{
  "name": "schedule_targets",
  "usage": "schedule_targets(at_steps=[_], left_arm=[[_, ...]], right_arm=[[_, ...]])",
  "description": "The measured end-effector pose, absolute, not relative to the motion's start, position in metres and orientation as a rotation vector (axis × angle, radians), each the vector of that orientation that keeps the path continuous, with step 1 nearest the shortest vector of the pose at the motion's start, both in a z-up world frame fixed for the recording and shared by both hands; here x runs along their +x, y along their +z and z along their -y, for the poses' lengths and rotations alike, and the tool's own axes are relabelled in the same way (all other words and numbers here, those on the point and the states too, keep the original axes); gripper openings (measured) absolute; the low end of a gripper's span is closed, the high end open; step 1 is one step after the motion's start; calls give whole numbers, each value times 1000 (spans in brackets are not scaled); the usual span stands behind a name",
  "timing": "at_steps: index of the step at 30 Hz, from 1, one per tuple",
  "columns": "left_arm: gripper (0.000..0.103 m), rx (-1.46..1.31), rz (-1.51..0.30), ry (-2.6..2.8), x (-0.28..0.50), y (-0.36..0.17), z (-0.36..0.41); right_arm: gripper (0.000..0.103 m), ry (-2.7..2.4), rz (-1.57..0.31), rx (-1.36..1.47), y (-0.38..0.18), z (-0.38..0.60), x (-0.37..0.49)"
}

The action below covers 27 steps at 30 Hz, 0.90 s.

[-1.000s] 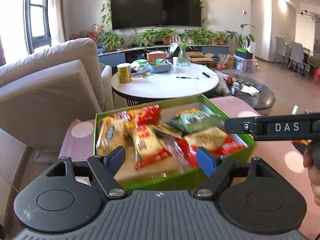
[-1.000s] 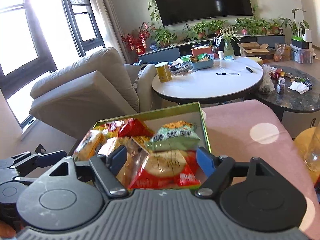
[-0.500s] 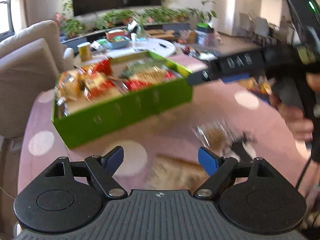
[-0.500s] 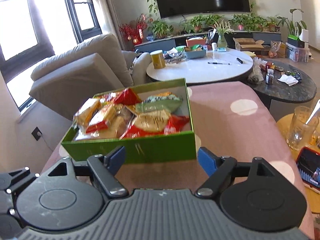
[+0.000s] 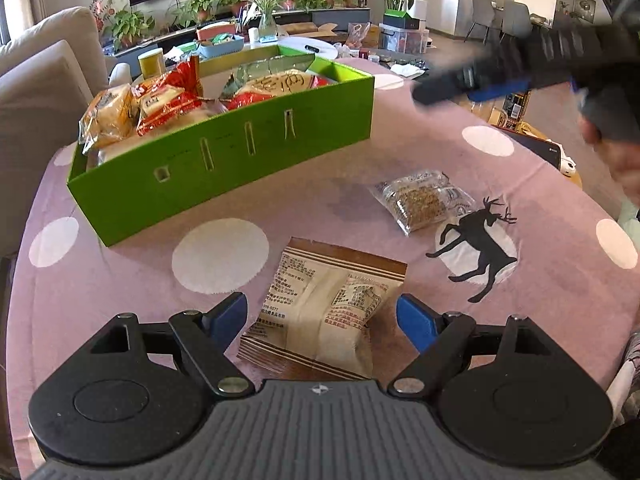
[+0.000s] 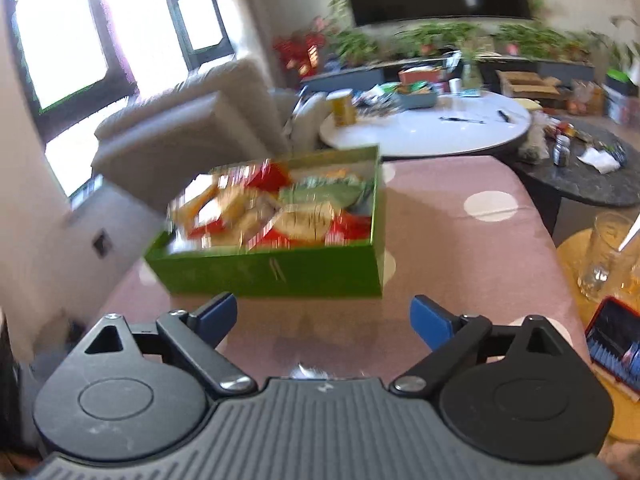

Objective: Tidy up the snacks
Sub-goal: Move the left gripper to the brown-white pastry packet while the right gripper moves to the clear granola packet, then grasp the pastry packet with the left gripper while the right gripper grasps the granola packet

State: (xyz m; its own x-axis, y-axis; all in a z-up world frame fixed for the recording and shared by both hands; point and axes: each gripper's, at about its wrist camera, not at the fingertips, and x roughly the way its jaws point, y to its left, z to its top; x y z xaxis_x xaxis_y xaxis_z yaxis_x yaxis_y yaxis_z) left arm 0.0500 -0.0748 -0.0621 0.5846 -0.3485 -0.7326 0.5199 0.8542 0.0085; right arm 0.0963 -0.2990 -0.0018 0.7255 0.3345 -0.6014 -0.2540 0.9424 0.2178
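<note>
A green box (image 5: pixel 224 160) (image 6: pixel 272 272) filled with several snack packets stands on the pink dotted tablecloth (image 5: pixel 320 200). A beige and brown snack packet (image 5: pixel 324 312) lies flat between the blue pads of my left gripper (image 5: pixel 322 318), which is open and clear of it on both sides. A clear packet with a brown bar (image 5: pixel 424 200) lies further right. My right gripper (image 6: pixel 322 318) faces the box's front wall; its jaws are opening and nothing is between them. It also shows blurred at the upper right of the left wrist view (image 5: pixel 520 68).
A beige sofa (image 6: pixel 180 120) sits left of the table. Behind stand a white round table (image 6: pixel 432 128) and a dark one (image 6: pixel 580 176). A glass (image 6: pixel 608 252) and a phone (image 6: pixel 616 344) lie on a yellow stand to the right.
My left gripper dropped from above the box to the tablecloth in front of it, over the beige packet. My right gripper drew back from the box and its jaws widened.
</note>
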Motion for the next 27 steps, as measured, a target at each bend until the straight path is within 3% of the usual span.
schedule_targets(at_steps=[12,27], left_arm=[[80,198,-821,-443,60,-70,68],[79,105,-830,-374,74,-69,56]], right_arm=[[93,330,-756,-429,-59,258,73],[94,289,-813,-257,-70,261,120]])
